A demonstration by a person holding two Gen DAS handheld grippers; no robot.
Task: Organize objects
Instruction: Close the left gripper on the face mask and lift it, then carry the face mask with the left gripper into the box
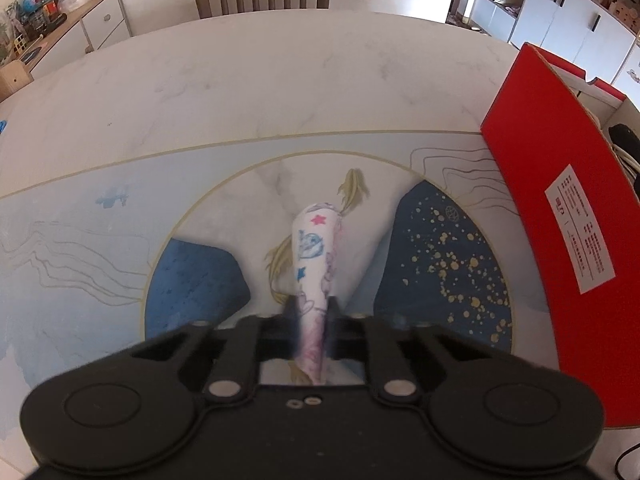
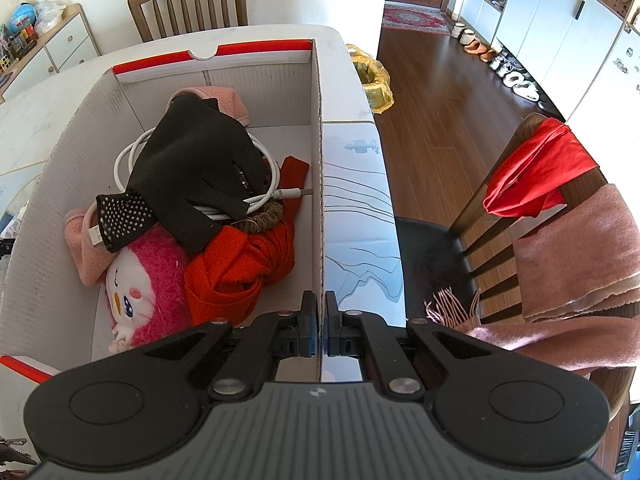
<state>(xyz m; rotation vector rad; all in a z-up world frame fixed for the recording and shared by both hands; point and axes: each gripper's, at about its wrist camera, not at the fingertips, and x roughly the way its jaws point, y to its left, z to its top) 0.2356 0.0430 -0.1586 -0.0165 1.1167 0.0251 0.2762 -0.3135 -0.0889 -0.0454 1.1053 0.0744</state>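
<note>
White patterned sock (image 1: 314, 264): one; black glove (image 2: 196, 168): one.

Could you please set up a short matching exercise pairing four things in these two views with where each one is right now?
Things:
1. printed cloth roll
2. black glove
3. box wall
4. pink scarf

Places:
A. draped over a chair
B. pinched in the right claw
C. lying on a white cable in the box
D. held in the left claw

Pairs: 1-D, 2-C, 3-B, 4-A
</note>
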